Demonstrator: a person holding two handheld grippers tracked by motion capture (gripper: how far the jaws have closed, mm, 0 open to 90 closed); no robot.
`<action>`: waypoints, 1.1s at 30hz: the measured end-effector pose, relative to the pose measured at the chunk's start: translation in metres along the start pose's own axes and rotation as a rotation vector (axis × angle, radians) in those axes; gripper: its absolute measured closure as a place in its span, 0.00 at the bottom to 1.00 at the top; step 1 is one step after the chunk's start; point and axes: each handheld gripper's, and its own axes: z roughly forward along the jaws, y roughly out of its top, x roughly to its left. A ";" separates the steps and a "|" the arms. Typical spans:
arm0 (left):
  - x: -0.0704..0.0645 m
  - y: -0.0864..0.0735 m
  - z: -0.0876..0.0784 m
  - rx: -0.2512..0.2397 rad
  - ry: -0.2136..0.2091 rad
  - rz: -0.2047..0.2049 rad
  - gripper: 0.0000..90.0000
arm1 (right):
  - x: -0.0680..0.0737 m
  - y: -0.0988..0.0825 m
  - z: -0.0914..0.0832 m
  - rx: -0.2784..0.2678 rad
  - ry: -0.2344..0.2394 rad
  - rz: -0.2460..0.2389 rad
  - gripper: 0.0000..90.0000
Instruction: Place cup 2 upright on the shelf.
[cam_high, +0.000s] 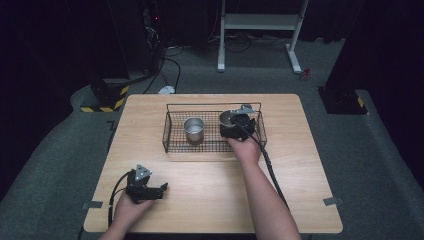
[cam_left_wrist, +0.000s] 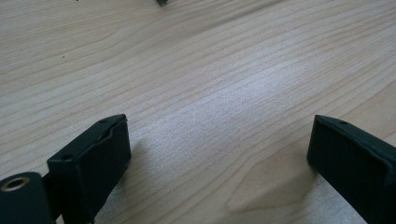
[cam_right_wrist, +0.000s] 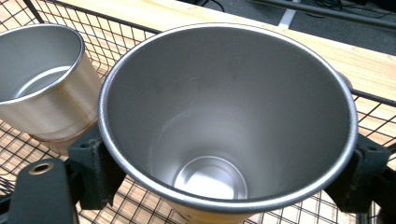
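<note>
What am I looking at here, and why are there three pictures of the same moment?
A person sits at a wooden table and works with a hand-held pair of tongs in each hand. The high view looks down from above; the other two come from small cameras riding on the tongs. On the table stands a wire basket with a steel cup inside. The right tongs are closed around a second steel cup in the basket, seen in close-up in the right gripper view. The left tongs sit open near the table's front edge, with just bare wood between their jaws.
</note>
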 end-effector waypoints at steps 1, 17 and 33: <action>0.000 0.000 0.000 0.000 0.000 0.000 0.07 | 0.000 0.000 0.000 -0.001 0.002 0.002 0.16; 0.000 0.000 0.000 0.001 -0.002 0.001 0.07 | 0.001 -0.005 0.003 0.010 0.016 0.005 0.11; 0.000 0.000 0.000 0.002 -0.001 -0.005 0.07 | -0.001 -0.017 -0.016 -0.039 0.021 -0.004 0.11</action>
